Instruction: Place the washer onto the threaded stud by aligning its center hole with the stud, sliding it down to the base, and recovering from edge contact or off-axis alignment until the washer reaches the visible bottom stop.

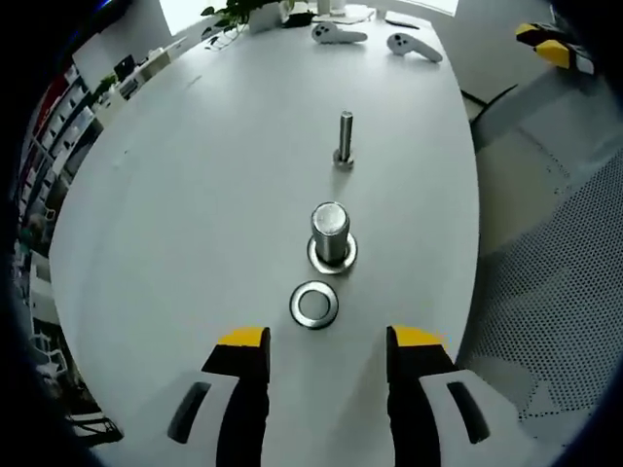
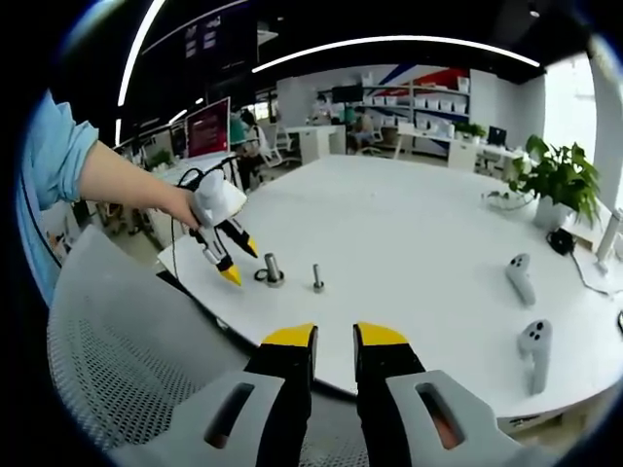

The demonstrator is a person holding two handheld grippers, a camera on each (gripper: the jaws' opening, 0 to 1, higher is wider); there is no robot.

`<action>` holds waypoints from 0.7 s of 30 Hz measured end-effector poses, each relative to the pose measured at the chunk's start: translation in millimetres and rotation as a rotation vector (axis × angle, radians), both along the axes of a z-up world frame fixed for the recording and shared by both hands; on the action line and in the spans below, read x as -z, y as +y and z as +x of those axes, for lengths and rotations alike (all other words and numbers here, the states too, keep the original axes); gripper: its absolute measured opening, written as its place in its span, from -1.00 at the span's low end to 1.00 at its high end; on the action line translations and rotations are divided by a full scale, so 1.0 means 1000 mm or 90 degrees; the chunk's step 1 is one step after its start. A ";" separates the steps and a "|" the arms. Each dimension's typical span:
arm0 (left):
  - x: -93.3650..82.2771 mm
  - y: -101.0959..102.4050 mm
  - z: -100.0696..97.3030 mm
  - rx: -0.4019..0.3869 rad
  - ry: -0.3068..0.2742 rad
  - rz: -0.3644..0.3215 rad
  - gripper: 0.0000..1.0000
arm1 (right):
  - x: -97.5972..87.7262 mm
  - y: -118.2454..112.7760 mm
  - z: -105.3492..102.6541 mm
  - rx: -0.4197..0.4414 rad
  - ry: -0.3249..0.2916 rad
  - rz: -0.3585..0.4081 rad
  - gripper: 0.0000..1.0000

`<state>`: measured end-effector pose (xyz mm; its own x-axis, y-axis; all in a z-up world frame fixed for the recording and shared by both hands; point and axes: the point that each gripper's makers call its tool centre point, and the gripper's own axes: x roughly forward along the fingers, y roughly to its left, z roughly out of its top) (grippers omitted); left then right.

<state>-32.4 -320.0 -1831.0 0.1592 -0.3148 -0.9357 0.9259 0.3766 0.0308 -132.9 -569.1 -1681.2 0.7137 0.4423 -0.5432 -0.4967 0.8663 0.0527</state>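
Left gripper view: our left claw (image 1: 328,350) hangs released, jaws spread, holding nothing. The washer (image 1: 314,304) lies flat on the white counter (image 1: 195,214), just beyond the jaw tips and just near of the thick stud (image 1: 330,233), which already carries a ring at its base. A thin stud (image 1: 345,139) stands farther off. Two controllers (image 1: 375,39) lie at the far edge.

Right gripper view: our right claw (image 2: 335,342) is idle, jaws nearly together, empty, well back from the counter (image 2: 409,243). A hand (image 2: 185,206) carries the left claw (image 2: 234,258) beside the washer (image 2: 262,275).

Risk: a flat washer offers little edge, so we may push it away, or tilt it against the stud top.
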 end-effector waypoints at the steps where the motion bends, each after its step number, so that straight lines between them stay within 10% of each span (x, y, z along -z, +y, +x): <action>1: 0.000 -0.003 0.002 0.005 -0.005 -0.002 -0.19 | 0.000 0.000 0.000 0.002 0.000 0.000 -0.65; 21: 0.021 -0.012 0.005 0.022 0.037 0.038 -0.40 | 0.001 0.000 -0.001 -0.002 0.007 0.001 -0.66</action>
